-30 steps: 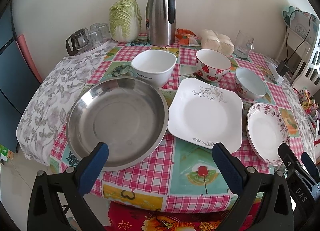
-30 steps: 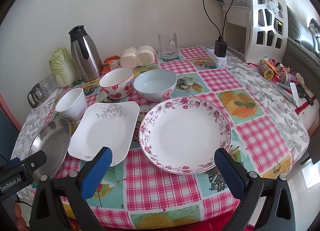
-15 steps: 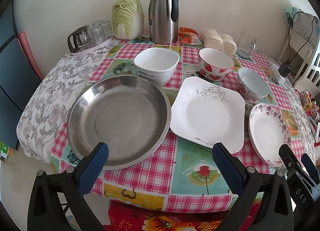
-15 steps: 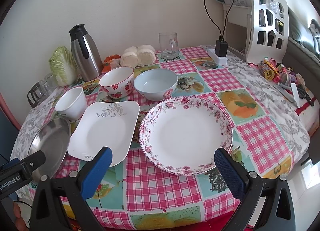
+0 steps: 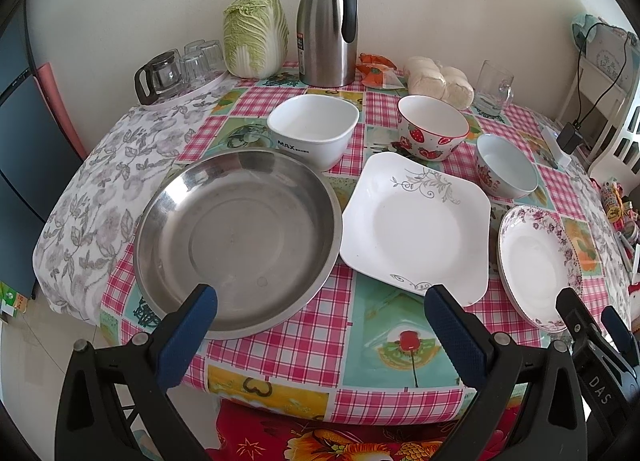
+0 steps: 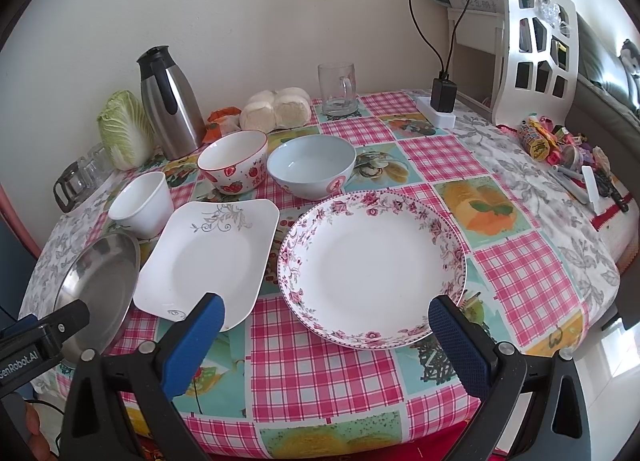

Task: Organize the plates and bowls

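A steel round plate point(image 5: 240, 237) point(image 6: 98, 285), a white square plate point(image 5: 416, 221) point(image 6: 212, 257) and a floral-rimmed round plate point(image 5: 536, 265) point(image 6: 372, 265) lie in a row along the table's front. Behind them stand a white square bowl point(image 5: 314, 129) point(image 6: 140, 205), a strawberry bowl point(image 5: 432, 127) point(image 6: 234, 161) and a pale blue bowl point(image 5: 506, 171) point(image 6: 312, 165). My left gripper point(image 5: 320, 301) is open and empty, hovering at the front edge between the steel and square plates. My right gripper point(image 6: 326, 313) is open and empty, just before the floral plate.
A steel thermos jug point(image 5: 328, 25), a cabbage point(image 5: 256, 33), a tray of glasses point(image 5: 176, 69), wrapped buns point(image 5: 438, 81) and a glass mug point(image 5: 492, 87) line the back by the wall. A charger on a power strip point(image 6: 442, 101) and small clutter point(image 6: 560, 149) sit at the right.
The left wrist view has shifted slightly forward and up toward the plates. The right gripper has barely moved. Both stay open.
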Tool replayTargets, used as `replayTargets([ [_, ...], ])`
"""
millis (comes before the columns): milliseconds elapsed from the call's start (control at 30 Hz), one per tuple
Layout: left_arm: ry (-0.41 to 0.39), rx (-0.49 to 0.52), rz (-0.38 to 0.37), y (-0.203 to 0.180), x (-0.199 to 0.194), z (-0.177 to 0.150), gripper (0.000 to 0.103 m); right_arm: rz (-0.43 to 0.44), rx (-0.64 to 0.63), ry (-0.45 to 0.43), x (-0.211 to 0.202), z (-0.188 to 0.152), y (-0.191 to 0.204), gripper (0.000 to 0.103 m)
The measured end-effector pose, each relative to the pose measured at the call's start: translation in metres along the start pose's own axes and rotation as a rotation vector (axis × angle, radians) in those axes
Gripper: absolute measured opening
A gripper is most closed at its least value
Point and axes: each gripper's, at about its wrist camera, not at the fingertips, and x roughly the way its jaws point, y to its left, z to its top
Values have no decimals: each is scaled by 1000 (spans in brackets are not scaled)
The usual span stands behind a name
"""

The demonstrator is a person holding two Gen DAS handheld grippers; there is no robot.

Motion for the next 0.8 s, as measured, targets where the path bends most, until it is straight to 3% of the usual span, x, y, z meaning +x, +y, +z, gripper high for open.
replayTargets([
  [467, 1, -21, -10, 8, 2, 1, 103, -7, -21, 3, 2, 0, 7, 103],
  [800, -27, -49, 15, 18, 10, 10, 103, 17, -97, -11, 11, 5, 37, 103],
])
